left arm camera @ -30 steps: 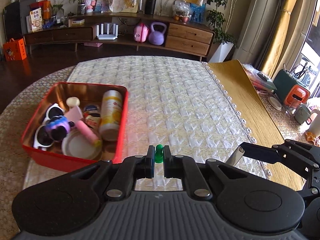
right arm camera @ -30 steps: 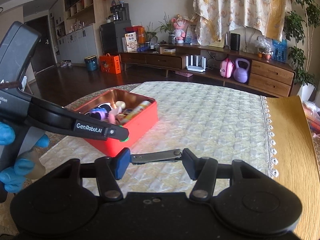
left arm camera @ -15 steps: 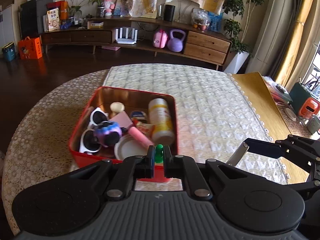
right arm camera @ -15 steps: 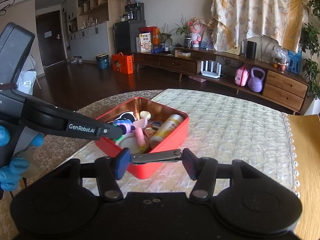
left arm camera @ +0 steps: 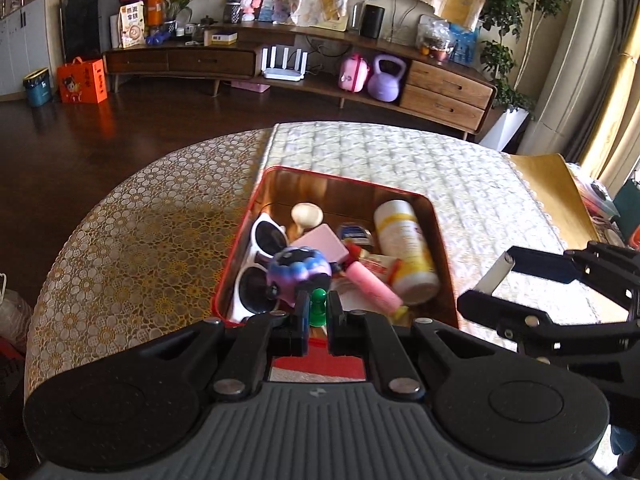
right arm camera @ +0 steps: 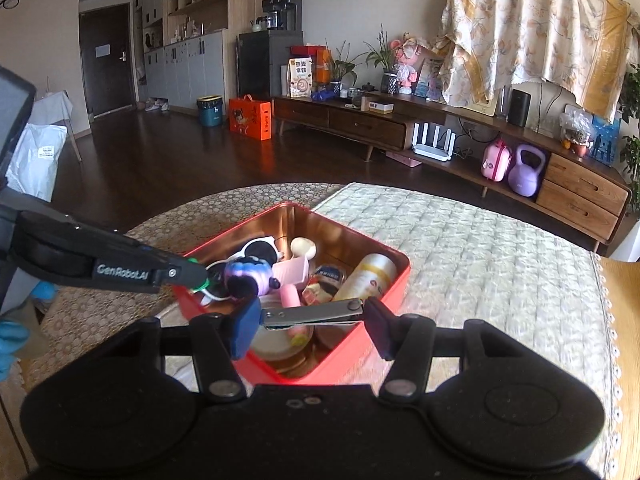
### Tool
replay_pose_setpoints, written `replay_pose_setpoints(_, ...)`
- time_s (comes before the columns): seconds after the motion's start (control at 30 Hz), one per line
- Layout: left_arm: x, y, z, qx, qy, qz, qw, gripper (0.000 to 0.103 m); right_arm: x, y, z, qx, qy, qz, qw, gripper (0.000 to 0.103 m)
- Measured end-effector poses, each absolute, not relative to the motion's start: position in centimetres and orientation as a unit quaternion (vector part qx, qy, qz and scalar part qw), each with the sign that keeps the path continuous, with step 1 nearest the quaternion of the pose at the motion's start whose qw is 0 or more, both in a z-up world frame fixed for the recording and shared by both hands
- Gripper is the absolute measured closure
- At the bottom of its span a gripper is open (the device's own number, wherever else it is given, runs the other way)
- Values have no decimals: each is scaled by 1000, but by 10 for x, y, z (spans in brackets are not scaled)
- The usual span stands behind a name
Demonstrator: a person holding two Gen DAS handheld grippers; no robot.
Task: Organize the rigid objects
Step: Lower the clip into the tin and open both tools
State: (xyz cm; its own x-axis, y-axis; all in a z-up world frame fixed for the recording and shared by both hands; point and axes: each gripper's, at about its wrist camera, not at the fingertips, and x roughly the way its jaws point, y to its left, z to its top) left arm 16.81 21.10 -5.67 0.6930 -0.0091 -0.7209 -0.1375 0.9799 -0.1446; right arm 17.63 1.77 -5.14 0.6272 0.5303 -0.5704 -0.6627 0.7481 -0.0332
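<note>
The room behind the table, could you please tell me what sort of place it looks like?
Most likely a home living room: a long wooden sideboard along the wall, potted plants, a purple kettlebell and a router.

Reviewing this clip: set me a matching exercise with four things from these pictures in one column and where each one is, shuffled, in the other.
Things:
1. green pawn
2. metal clip
3. white sunglasses
4. yellow-white bottle

Places:
A. lying in the red tin, right side
B. pinched in the left claw
C. held across the right claw
D. lying in the red tin, left side

Pairs: 1-B, 2-C, 3-D, 4-A
</note>
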Motion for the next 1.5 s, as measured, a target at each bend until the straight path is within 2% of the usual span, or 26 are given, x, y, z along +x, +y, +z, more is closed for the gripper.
replay_pose_setpoints(0.63, 201, 204, -96, -96, 426, 7, 899, 95, 239, 52, -84, -162, 301, 325, 882, 47)
replay_pose_setpoints(1.23, 206, 194, -102, -86, 422, 17, 902, 95, 240, 39, -86, -122, 319, 328, 881, 46)
replay_pose_setpoints(1.5, 197, 195, -97, -94, 418, 20, 903, 95, 233, 27, -80, -91, 321, 337, 880, 42)
